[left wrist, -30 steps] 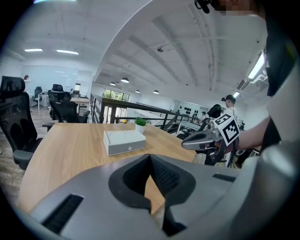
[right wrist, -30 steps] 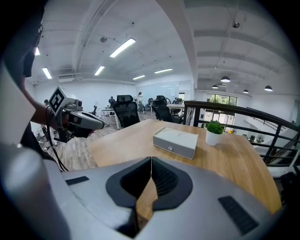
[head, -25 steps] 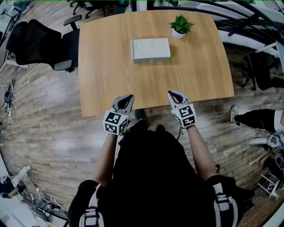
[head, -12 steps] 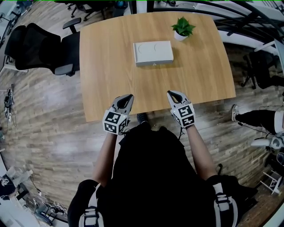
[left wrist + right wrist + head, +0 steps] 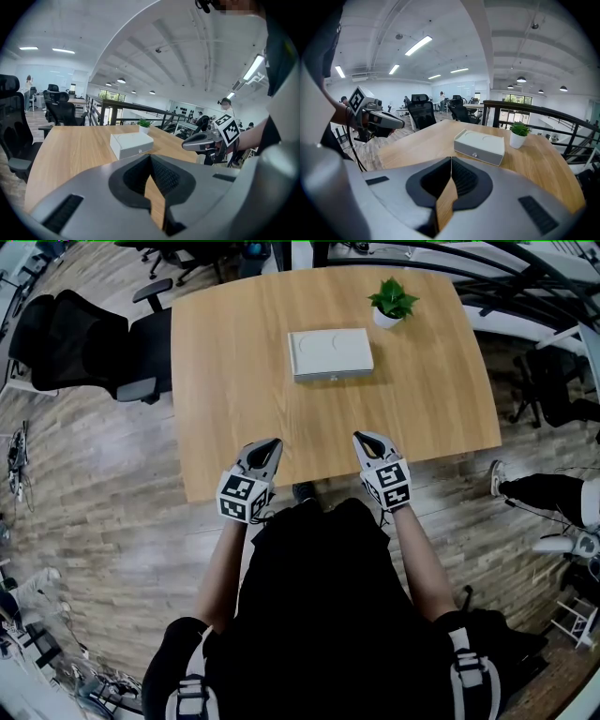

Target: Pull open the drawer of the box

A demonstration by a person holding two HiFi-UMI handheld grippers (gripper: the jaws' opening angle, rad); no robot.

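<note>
Fingers (image 5: 133, 178) of the left gripper (image 5: 270, 448): tips pressed together, nothing between them. They are held over the near edge of the light wooden surface (image 5: 225, 381) and aimed toward the far side.

Item, centre: flat white rectangular box (image 5: 330, 351), lying on the far half of the surface, well apart from both grippers. Its drawer front (image 5: 480, 157) faces me, with a small round knob (image 5: 473, 154) at the middle. The drawer looks flush with the box, so I judge it closed.

Fingers (image 5: 469, 180) of the right gripper (image 5: 366, 441): likewise together and empty, level with the left pair and pointing at the box.

Item, right of the box: small green plant in a white pot (image 5: 392, 298), just beside the box's far right corner.

Item, far right: a person's dark-trousered leg (image 5: 536, 491) on the plank floor, clear of the surface.

Step in hand, as I judge it: the approach, with the pull not begun. The next move calls for one gripper to reach across, part its fingers and close them on the knob. The other should probably steady the light box, or it may slide instead of the drawer.

Hard to make out: the knob is a mere dot from the head view. The box's back and right sides and its contents are hidden. My own torso covers the floor below the near edge. The lower finger bodies are cut off by the frame in both gripper views.
</note>
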